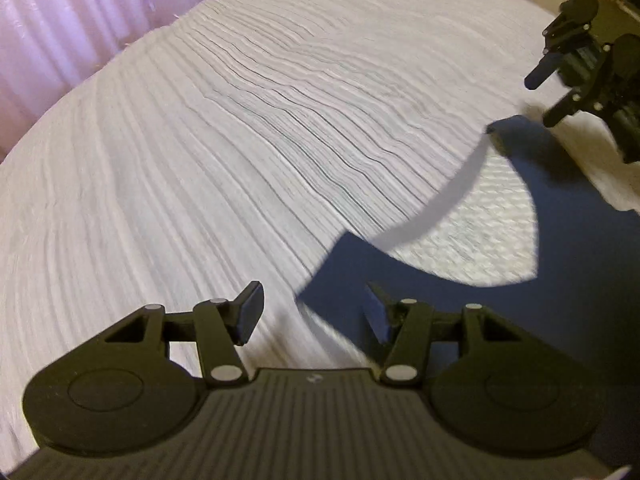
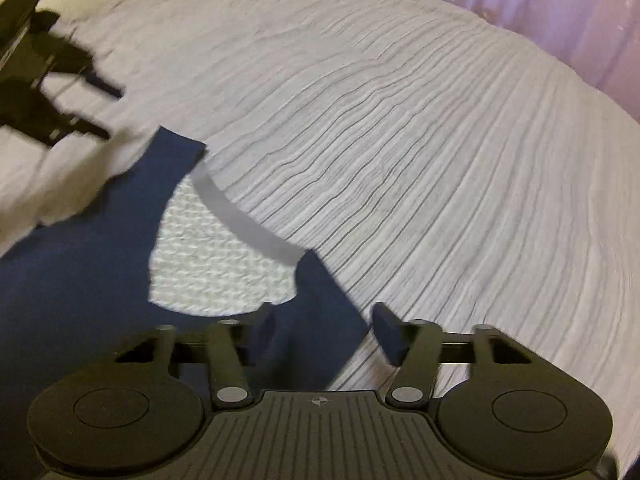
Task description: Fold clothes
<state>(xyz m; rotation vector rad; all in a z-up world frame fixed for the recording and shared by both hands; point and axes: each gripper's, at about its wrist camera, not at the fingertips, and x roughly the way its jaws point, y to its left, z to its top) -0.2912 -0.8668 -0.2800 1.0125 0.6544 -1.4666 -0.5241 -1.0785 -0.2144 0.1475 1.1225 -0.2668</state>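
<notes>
Spread flat on the ribbed white bedcover, the navy garment runs off both views' edges, its scooped neckline showing a white waffle-knit patch, while the left gripper and right gripper hover blurred above it, jaws wide apart and empty.

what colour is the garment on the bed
Dark navy blue garment, with a grey neckline band; clearest in the right wrist view.

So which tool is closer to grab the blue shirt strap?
Probably both: the right tool is open around one strap of the blue shirt, and the left tool is open at the other strap's corner.
</notes>
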